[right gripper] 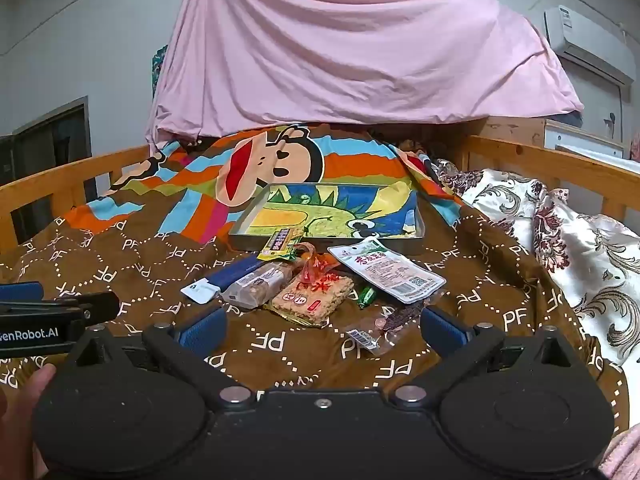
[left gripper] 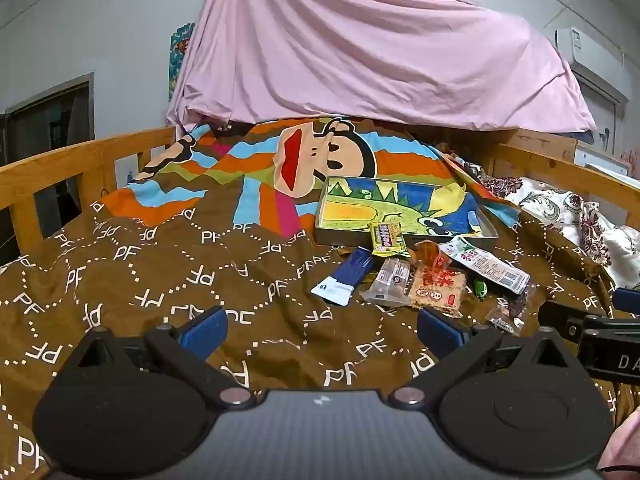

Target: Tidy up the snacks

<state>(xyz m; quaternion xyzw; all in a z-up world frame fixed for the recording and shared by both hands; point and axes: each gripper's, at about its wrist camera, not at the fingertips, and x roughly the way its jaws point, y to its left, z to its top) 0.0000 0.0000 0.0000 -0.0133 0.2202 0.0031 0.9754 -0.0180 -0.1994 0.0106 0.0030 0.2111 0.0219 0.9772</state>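
A loose cluster of wrapped snacks is found on the brown patterned blanket, just in front of a shallow metal tray. The tray is lined with a coloured dinosaur drawing and holds no packets. A small yellow packet is seen leaning against the tray's near rim. Beside it, a blue-and-white sachet lies flat, partly overlapped by a clear-wrapped brown bar. A pale rice-cracker pack with red print is placed at the middle of the cluster, its top twisted in red film. A white-and-green pouch is laid to its right, a small green candy is noted between the two, and a clear packet of dark pieces lies nearest the cameras.

The right gripper is held low above the blanket, its blue pads wide apart with nothing between them; the dark packet lies just inside its right pad. The left gripper is likewise spread wide and grasps nothing, positioned to the left of the cluster.

Wooden bed rails, a floral quilt and a draped pink sheet are recorded around the blanket.
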